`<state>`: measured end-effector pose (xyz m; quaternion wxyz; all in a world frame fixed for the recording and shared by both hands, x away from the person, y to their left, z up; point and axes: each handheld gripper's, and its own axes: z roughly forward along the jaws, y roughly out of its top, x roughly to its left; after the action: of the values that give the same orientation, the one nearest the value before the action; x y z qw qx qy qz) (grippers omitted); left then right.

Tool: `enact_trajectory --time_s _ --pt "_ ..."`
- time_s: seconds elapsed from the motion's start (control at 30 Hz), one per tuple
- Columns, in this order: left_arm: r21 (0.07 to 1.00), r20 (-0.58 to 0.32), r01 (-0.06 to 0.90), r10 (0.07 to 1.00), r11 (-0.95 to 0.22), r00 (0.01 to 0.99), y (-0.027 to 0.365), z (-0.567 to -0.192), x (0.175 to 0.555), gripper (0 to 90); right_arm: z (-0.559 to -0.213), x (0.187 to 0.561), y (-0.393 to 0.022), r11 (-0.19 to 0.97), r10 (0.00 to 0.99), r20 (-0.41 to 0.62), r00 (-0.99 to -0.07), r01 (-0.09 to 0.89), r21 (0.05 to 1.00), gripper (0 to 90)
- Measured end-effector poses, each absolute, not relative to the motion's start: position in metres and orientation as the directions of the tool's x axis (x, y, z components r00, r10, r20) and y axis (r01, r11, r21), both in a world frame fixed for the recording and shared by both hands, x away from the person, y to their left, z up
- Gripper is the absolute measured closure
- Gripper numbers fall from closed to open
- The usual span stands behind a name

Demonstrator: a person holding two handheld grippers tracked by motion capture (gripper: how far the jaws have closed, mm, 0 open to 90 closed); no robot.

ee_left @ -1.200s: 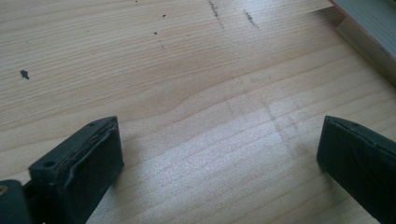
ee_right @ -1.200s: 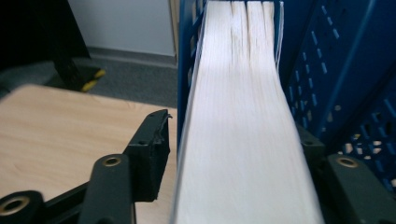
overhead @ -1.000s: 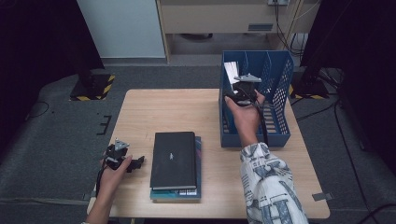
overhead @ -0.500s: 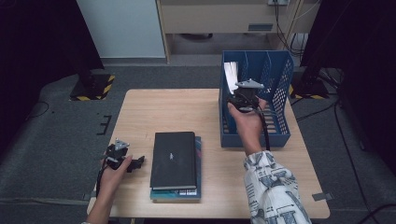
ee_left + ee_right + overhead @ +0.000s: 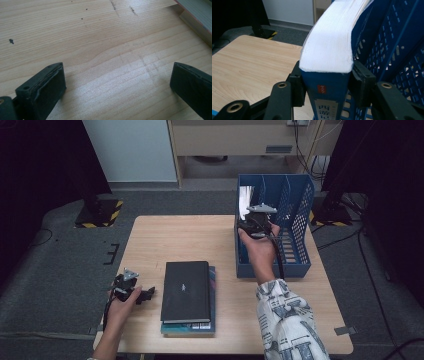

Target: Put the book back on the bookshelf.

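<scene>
Right gripper view: a thick blue book (image 5: 325, 82) is seen clamped between the jaws of the right tool (image 5: 325, 75), spine toward the camera, white page block rising beside the perforated wall of the blue rack (image 5: 392, 50). Those jaws have just been opening slightly, yet the pads are pressed on both covers. From the high view the book (image 5: 246, 200) is placed in the rack's (image 5: 295, 227) left compartment, with the right tool (image 5: 256, 222) above it. Filing of this book is judged nearly done; release is left, and a stack (image 5: 187, 295) is yet to be moved from the counter (image 5: 175, 237). The grip is made plain in the right gripper view, the stack's place in the high view. The left tool (image 5: 117, 82) is held apart over bare wood.
</scene>
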<state>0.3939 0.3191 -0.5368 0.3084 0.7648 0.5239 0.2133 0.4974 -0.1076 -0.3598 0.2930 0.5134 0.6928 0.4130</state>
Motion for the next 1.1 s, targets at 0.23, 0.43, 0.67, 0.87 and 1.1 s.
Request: enact_trajectory --time_s 0.23,0.43,0.67,0.87,1.1 --pt "0.696 0.003 0.669 0.933 -0.261 0.36 0.319 -0.537 0.394 0.0 -0.359 0.497 -0.115 0.103 0.945 0.055 -0.322 0.453 0.885 42.5" --pt "0.696 0.003 0.669 0.933 -0.26 0.36 0.319 -0.537 0.393 0.0 -0.361 0.493 -0.12 0.099 0.939 0.067 -0.338 0.452 0.886 30.1" --pt "0.697 0.003 0.669 0.934 -0.258 0.358 0.319 -0.537 0.392 0.0 -0.367 0.482 -0.131 0.106 0.935 0.064 -0.349 0.446 0.889 21.8" --pt "0.698 0.001 0.671 0.937 -0.251 0.35 0.318 -0.537 0.391 0.0 -0.371 0.467 -0.138 0.124 0.919 0.071 -0.388 0.454 0.883 14.8" --pt "0.696 0.003 0.671 0.935 -0.258 0.356 0.317 -0.537 0.389 0.0 -0.382 0.444 -0.151 0.149 0.894 0.084 -0.44 0.468 0.871 10.5"
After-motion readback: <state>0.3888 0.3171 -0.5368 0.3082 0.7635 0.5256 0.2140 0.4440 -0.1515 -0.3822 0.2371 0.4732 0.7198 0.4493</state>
